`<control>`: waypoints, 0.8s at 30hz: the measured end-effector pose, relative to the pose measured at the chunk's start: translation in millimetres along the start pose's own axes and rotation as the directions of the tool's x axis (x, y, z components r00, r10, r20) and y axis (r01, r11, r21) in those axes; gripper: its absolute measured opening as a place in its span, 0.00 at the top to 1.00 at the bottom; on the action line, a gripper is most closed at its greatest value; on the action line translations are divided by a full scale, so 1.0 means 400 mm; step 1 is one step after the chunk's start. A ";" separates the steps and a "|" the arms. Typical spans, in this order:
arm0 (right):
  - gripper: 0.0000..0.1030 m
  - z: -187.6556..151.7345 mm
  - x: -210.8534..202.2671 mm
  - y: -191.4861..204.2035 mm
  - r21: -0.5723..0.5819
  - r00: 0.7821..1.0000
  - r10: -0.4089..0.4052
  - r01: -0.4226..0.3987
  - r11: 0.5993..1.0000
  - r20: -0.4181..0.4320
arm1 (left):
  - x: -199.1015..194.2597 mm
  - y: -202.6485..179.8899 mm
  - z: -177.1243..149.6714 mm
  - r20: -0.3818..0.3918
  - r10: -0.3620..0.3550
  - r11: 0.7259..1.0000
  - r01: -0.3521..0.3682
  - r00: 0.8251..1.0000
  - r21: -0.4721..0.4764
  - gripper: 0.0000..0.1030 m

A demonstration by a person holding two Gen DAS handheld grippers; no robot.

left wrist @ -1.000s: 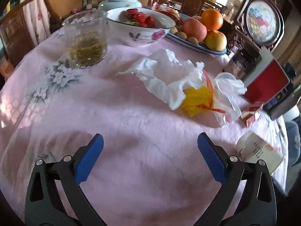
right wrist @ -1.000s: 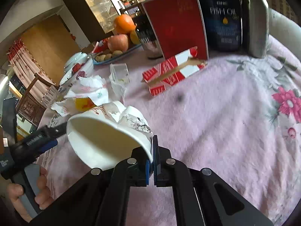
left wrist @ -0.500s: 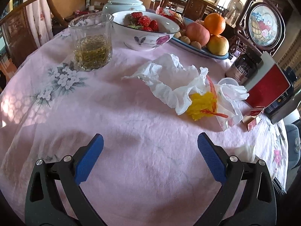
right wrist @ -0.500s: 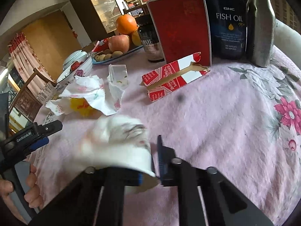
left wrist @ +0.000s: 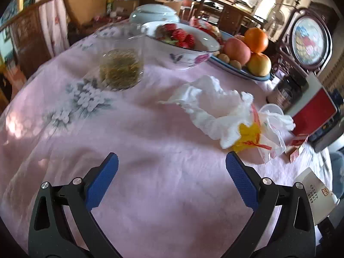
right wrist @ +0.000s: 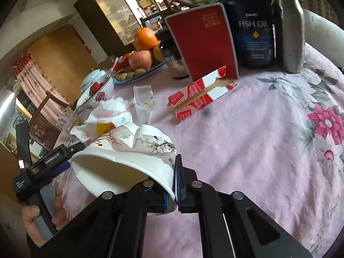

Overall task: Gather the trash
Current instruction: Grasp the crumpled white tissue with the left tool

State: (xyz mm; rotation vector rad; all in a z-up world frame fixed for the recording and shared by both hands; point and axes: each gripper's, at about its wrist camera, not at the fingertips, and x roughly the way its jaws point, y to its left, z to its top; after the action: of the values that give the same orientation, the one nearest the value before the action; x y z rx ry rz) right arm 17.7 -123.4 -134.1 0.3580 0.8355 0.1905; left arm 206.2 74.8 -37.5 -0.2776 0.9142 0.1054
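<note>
Trash here is light and crushable: our right gripper (right wrist: 176, 185) pinches the thin paper cup (right wrist: 120, 163) at its rim, our left gripper (left wrist: 172, 167) spread wide short of the crumpled tissue (left wrist: 212, 107).

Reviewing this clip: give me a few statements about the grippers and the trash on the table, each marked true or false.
1. The right gripper is shut on the rim of a crumpled paper cup. True.
2. The left gripper holds the crumpled tissue. False: its jaws stand open over bare tablecloth, the tissue lying ahead of them.
3. The red and white carton lies on its side on the table. True.
4. The bowl of strawberries sits on the fruit plate. False: it stands beside it on the cloth.
</note>
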 end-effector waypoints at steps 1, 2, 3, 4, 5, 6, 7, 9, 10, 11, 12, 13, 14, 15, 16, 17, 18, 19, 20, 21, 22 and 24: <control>0.94 -0.002 0.002 0.003 -0.002 1.000 0.001 -0.001 1.000 -0.003 | -0.003 -0.009 -0.003 0.020 0.012 1.000 -0.012 1.000 0.018 0.07; 0.94 -0.003 0.003 0.006 -0.004 1.000 0.002 -0.002 1.000 -0.005 | -0.006 -0.015 -0.005 0.037 0.020 0.999 -0.021 0.999 0.030 0.07; 0.94 -0.003 0.004 0.006 -0.002 1.000 0.008 -0.008 1.000 -0.009 | -0.011 -0.021 -0.004 0.060 0.033 0.998 -0.036 0.998 0.044 0.07; 0.94 -0.004 0.004 0.006 0.002 1.000 0.012 -0.012 1.000 -0.013 | -0.016 -0.024 0.000 0.070 0.049 0.997 -0.052 0.996 0.052 0.09; 0.94 -0.003 0.005 0.005 0.005 1.000 0.017 -0.017 1.000 -0.016 | -0.024 -0.025 0.006 0.084 0.073 0.995 -0.078 0.994 0.059 0.12; 0.94 -0.004 0.005 0.006 0.006 1.000 0.020 -0.020 1.000 -0.017 | -0.031 -0.026 0.013 0.096 0.082 0.994 -0.089 0.992 0.064 0.14; 0.94 -0.004 0.004 0.006 0.007 1.000 0.025 -0.025 1.000 -0.020 | -0.042 -0.027 0.024 0.115 0.091 0.992 -0.101 0.989 0.078 0.14; 0.94 -0.004 0.004 0.010 0.007 0.999 0.034 -0.034 0.999 -0.023 | -0.044 -0.034 0.045 0.120 0.101 0.986 -0.115 0.988 0.118 0.14; 0.94 -0.005 0.004 0.013 0.005 0.999 0.040 -0.040 0.999 -0.024 | -0.037 -0.041 0.058 0.111 0.098 0.981 -0.115 0.989 0.155 0.13; 0.94 -0.006 0.004 0.017 0.001 0.999 0.044 -0.044 0.999 -0.026 | -0.029 -0.049 0.065 0.098 0.095 0.976 -0.112 0.991 0.188 0.13; 0.94 -0.006 0.005 0.021 -0.001 0.998 0.047 -0.047 0.999 -0.028 | -0.019 -0.057 0.069 0.083 0.100 0.969 -0.116 0.992 0.220 0.13; 0.94 -0.005 0.007 0.024 -0.004 0.998 0.051 -0.051 0.999 -0.030 | -0.009 -0.069 0.074 0.072 0.106 0.959 -0.121 0.992 0.257 0.13; 0.94 -0.006 0.008 0.026 -0.007 0.998 0.053 -0.054 0.999 -0.032 | -0.003 -0.080 0.077 0.071 0.104 0.952 -0.120 0.992 0.282 0.13; 0.94 -0.007 0.010 0.027 -0.008 0.998 0.053 -0.053 0.999 -0.034 | 0.004 -0.091 0.079 0.073 0.099 0.947 -0.116 0.992 0.300 0.13; 0.94 -0.007 0.012 0.028 -0.007 0.998 0.054 -0.054 0.999 -0.037 | 0.010 -0.100 0.081 0.072 0.097 0.943 -0.115 0.993 0.313 0.13; 0.94 -0.008 0.014 0.028 -0.005 0.998 0.056 -0.057 0.998 -0.040 | 0.025 -0.111 0.087 0.066 0.101 0.939 -0.117 0.993 0.325 0.13; 0.94 -0.008 0.016 0.026 -0.001 0.997 0.060 -0.060 0.998 -0.043 | 0.034 -0.115 0.090 0.060 0.106 0.938 -0.120 0.993 0.325 0.13; 0.94 -0.007 0.017 0.025 0.002 0.997 0.063 -0.063 0.998 -0.046 | 0.052 -0.119 0.096 0.045 0.112 0.941 -0.120 0.993 0.317 0.13; 0.94 -0.006 0.020 0.025 0.006 0.996 0.068 -0.068 0.998 -0.049 | 0.067 -0.119 0.103 0.026 0.109 0.947 -0.112 0.994 0.303 0.13; 0.94 -0.005 0.020 0.024 0.006 0.996 0.071 -0.070 0.997 -0.050 | 0.080 -0.118 0.109 0.008 0.102 0.954 -0.100 0.995 0.283 0.13; 0.94 -0.005 0.021 0.025 0.007 0.996 0.073 -0.073 0.997 -0.051 | 0.092 -0.116 0.115 -0.005 0.093 0.962 -0.089 0.996 0.259 0.13; 0.94 -0.005 0.023 0.028 0.004 0.995 0.079 -0.079 0.997 -0.054 | 0.107 -0.117 0.121 -0.018 0.081 0.970 -0.075 0.997 0.232 0.13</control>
State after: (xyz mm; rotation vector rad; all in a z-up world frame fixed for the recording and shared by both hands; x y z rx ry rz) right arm 21.9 -109.8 -137.2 0.3894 0.8756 0.2735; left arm 278.9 42.3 -34.6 -0.0265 0.9555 0.0666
